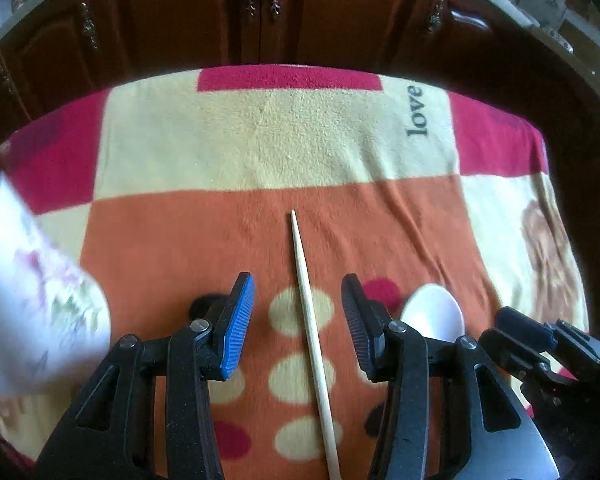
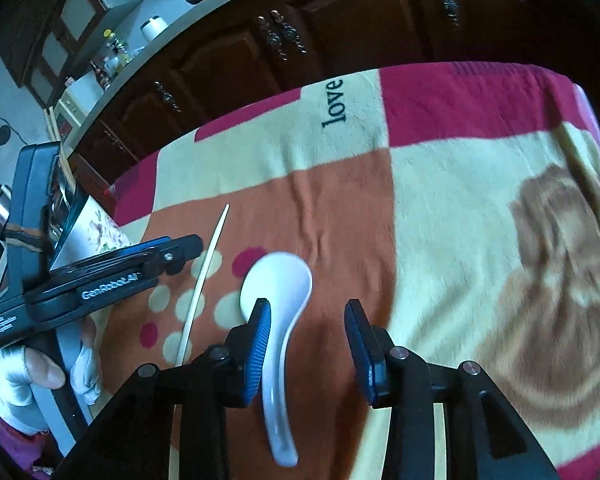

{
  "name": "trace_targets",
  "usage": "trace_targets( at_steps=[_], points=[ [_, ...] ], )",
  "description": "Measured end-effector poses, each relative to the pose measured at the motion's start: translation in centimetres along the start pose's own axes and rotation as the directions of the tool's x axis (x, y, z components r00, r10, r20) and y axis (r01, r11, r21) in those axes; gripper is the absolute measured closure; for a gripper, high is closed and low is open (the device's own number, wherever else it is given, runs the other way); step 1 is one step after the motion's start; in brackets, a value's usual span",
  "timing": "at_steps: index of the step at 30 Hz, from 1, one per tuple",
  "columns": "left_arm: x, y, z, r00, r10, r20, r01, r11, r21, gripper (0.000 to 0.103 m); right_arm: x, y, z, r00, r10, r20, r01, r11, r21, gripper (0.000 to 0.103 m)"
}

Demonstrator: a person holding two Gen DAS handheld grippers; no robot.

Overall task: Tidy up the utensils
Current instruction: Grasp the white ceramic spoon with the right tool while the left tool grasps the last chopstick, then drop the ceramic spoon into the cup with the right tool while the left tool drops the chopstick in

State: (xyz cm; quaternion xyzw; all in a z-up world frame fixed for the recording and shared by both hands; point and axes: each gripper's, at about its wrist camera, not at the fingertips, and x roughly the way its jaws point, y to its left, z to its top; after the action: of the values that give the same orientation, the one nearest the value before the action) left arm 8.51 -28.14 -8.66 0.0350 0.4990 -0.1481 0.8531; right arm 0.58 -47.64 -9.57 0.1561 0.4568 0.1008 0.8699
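Note:
A single wooden chopstick [image 1: 310,324] lies on the blanket, running between the open fingers of my left gripper [image 1: 298,320]; it also shows in the right wrist view [image 2: 204,280]. A white ceramic soup spoon [image 2: 278,320] lies just right of it; its bowl shows in the left wrist view [image 1: 434,316]. My right gripper [image 2: 306,344] is open over the spoon's handle, with the left finger beside the handle. The left gripper shows from the side in the right wrist view [image 2: 180,252], and the right gripper shows at the lower right of the left wrist view [image 1: 540,344]. Neither gripper holds anything.
A patchwork blanket [image 1: 300,140] with the word "love" covers the table. A white floral-printed container [image 1: 32,304] stands at the left, also in the right wrist view [image 2: 100,228]. Dark wooden cabinets [image 1: 260,12] stand behind the table's far edge.

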Motion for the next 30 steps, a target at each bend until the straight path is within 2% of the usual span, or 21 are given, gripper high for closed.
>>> trace_targets(
  at_steps=[3,6,8,9,10,12,13,14,15,18,23,30],
  points=[
    [1.2,0.2,0.9,1.000,0.004,-0.022,-0.004,1.000,-0.010,0.058,1.8,0.1,1.4,0.999,0.041,-0.025,-0.042,0.998,-0.038,0.065],
    [2.3,0.3,1.7,0.999,0.015,-0.043,-0.015,1.000,-0.008,0.058,3.9,0.2,2.2,0.994,0.059,-0.089,-0.067,0.994,-0.089,0.065],
    [3.1,0.5,1.9,0.998,0.021,-0.063,-0.022,1.000,-0.010,0.059,4.4,0.5,2.5,0.993,0.075,-0.093,-0.087,0.988,-0.128,0.065],
    [3.2,0.4,2.0,0.998,0.024,-0.061,-0.025,1.000,-0.008,0.059,4.6,0.8,2.6,0.991,0.079,-0.105,-0.093,0.985,-0.143,0.068],
    [3.2,0.3,2.1,0.999,0.026,-0.048,-0.026,1.000,-0.004,0.059,4.8,1.1,2.7,0.991,0.072,-0.111,-0.089,0.983,-0.160,0.075],
    [3.3,0.1,2.1,0.999,0.030,-0.039,-0.030,0.999,0.011,0.068,5.2,1.8,2.7,0.991,0.049,-0.128,-0.074,0.978,-0.196,0.086],
    [3.3,0.0,2.1,0.999,0.030,-0.034,-0.030,0.999,0.022,0.084,5.2,2.2,2.6,0.991,0.034,-0.131,-0.063,0.974,-0.218,0.090],
    [3.4,-0.1,2.2,0.999,0.019,-0.034,-0.018,0.999,0.034,0.095,5.1,2.3,2.4,0.992,0.023,-0.128,-0.053,0.971,-0.233,0.092],
    [3.6,-0.5,2.4,0.999,0.007,-0.036,-0.005,0.999,0.042,0.096,4.9,2.5,2.2,0.992,0.015,-0.126,-0.046,0.970,-0.240,0.093],
    [2.9,-0.4,1.9,0.998,-0.038,-0.050,0.041,0.998,0.050,0.099,3.7,2.5,1.9,0.993,0.030,-0.117,-0.057,0.971,-0.231,0.098],
    [0.5,0.1,0.2,0.993,-0.105,-0.045,0.107,0.993,0.048,0.099,0.7,1.8,0.2,0.991,0.081,-0.111,-0.100,0.979,-0.178,0.100],
    [-3.3,0.8,-2.6,0.983,-0.176,-0.040,0.178,0.983,0.034,0.099,-1.8,-0.6,-2.3,0.988,0.146,-0.040,-0.146,0.989,0.016,0.100]
  ],
)
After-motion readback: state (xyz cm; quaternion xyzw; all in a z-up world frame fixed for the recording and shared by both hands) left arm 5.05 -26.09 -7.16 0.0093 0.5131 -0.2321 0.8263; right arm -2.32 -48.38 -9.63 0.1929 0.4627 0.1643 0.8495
